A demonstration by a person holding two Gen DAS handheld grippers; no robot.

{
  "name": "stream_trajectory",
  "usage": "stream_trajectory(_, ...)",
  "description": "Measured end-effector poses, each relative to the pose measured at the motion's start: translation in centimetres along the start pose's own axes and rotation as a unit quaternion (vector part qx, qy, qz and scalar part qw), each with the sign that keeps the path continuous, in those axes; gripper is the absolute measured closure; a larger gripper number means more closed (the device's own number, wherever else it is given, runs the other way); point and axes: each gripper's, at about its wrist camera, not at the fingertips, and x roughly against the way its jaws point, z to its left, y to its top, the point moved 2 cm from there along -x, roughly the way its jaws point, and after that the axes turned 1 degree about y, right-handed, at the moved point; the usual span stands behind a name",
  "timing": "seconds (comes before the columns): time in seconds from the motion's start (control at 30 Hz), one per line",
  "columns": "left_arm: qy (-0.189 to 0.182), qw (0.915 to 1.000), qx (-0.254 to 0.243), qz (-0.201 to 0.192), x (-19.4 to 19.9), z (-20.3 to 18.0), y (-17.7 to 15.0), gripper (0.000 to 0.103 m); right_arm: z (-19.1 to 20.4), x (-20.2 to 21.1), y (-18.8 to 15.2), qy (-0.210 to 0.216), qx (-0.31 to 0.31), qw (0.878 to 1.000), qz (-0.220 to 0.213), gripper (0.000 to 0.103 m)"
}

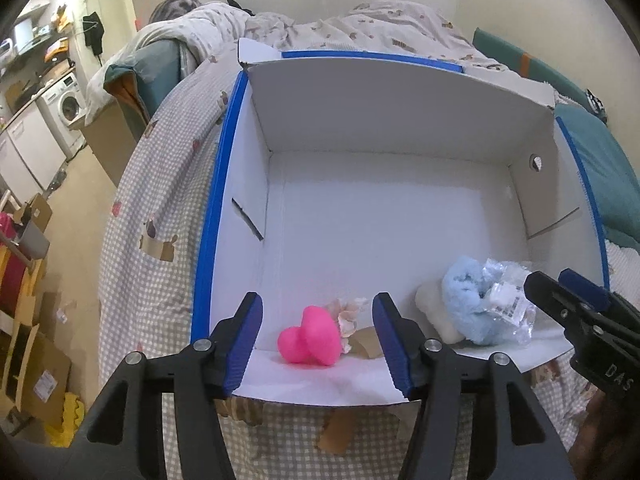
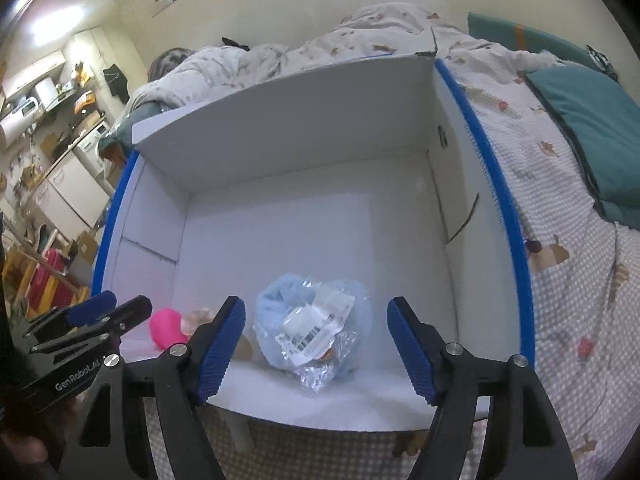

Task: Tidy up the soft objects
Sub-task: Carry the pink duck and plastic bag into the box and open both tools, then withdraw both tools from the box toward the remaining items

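Note:
A white cardboard box with blue edges (image 1: 224,184) (image 2: 500,200) stands open on the bed. Inside, near its front wall, lie a pink heart-shaped soft toy (image 1: 310,336) (image 2: 166,326), a light blue fluffy item in clear plastic wrap with a barcode label (image 1: 476,304) (image 2: 316,328), a cream soft piece (image 1: 434,308) and a small beige frilly item (image 1: 352,312). My left gripper (image 1: 318,308) is open and empty above the pink toy. My right gripper (image 2: 316,310) is open and empty above the blue item; it also shows in the left wrist view (image 1: 560,288).
The box rests on a checked bedspread (image 1: 160,220) (image 2: 580,300). A rumpled duvet (image 1: 340,28) lies behind it and teal pillows (image 2: 588,128) to the right. Left of the bed are floor, cardboard boxes (image 1: 36,360) and a washing machine (image 1: 68,104).

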Motion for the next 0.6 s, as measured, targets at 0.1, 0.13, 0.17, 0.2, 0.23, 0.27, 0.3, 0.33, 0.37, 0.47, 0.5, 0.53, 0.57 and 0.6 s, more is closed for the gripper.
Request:
stream_trajectory(0.1, -0.001, 1.0, 0.002, 0.001, 0.02, 0.05, -0.05, 0.046, -0.37, -0.21, -0.05, 0.001, -0.01, 1.0, 0.004, 0.025)
stream_trajectory(0.13, -0.002, 1.0, 0.002, 0.003, -0.02, 0.04, -0.06, 0.046, -0.46, -0.34, -0.07, 0.002, -0.013, 1.0, 0.008, 0.025)
stream_trajectory(0.17, -0.002, 1.0, 0.002, 0.004, -0.05, 0.04, -0.06, 0.046, -0.54, -0.44, -0.11, 0.003, -0.014, 1.0, 0.01, 0.025)
stream_trajectory(0.2, -0.002, 1.0, 0.002, 0.005, -0.07, 0.07, -0.05, 0.045, -0.54, -0.52, -0.11, 0.002, -0.015, 1.0, 0.011, 0.025)
stream_trajectory(0.23, -0.002, 1.0, 0.002, 0.005, -0.07, 0.1, -0.06, 0.045, -0.59, -0.58, -0.11, 0.002, -0.015, 1.0, 0.011, 0.025)
stream_trajectory(0.27, -0.001, 1.0, 0.002, 0.006, -0.07, 0.11, -0.07, 0.045, -0.61, -0.57, -0.14, 0.001, -0.015, 1.0, 0.011, 0.025)
stream_trajectory(0.3, -0.001, 1.0, 0.002, 0.006, -0.08, 0.13, -0.06, 0.045, -0.62, -0.58, -0.11, 0.001, -0.016, 1.0, 0.011, 0.025)
stream_trajectory(0.33, -0.002, 1.0, 0.003, 0.006, -0.08, 0.14, -0.09, 0.045, -0.63, -0.59, -0.11, 0.001, -0.016, 1.0, 0.012, 0.025)
stream_trajectory(0.37, -0.002, 1.0, 0.003, 0.007, -0.1, 0.15, -0.13, 0.045, -0.67, -0.61, -0.1, 0.002, -0.018, 1.0, 0.012, 0.025)
stream_trajectory(0.47, -0.007, 0.9998, 0.002, 0.019, -0.32, 0.18, -0.18, 0.045, -0.77, -0.73, -0.1, 0.003, -0.022, 1.0, 0.016, 0.025)
stream_trajectory(0.5, -0.01, 0.9997, 0.002, 0.024, -0.39, 0.24, -0.12, 0.045, -0.83, -0.73, -0.09, 0.003, -0.023, 1.0, 0.016, 0.025)
stream_trajectory(0.53, -0.014, 0.9996, 0.004, 0.026, -0.37, 0.26, -0.07, 0.045, -0.91, -0.73, -0.1, 0.003, -0.025, 1.0, 0.016, 0.025)
stream_trajectory(0.57, -0.016, 0.9996, 0.005, 0.023, -0.2, 0.31, -0.04, 0.045, -0.99, -0.73, -0.1, 0.002, -0.027, 1.0, 0.016, 0.025)
stream_trajectory(0.6, -0.015, 0.9997, 0.006, 0.02, -0.04, 0.36, -0.02, 0.045, -1.1, -0.73, -0.13, 0.002, -0.03, 0.999, 0.017, 0.025)
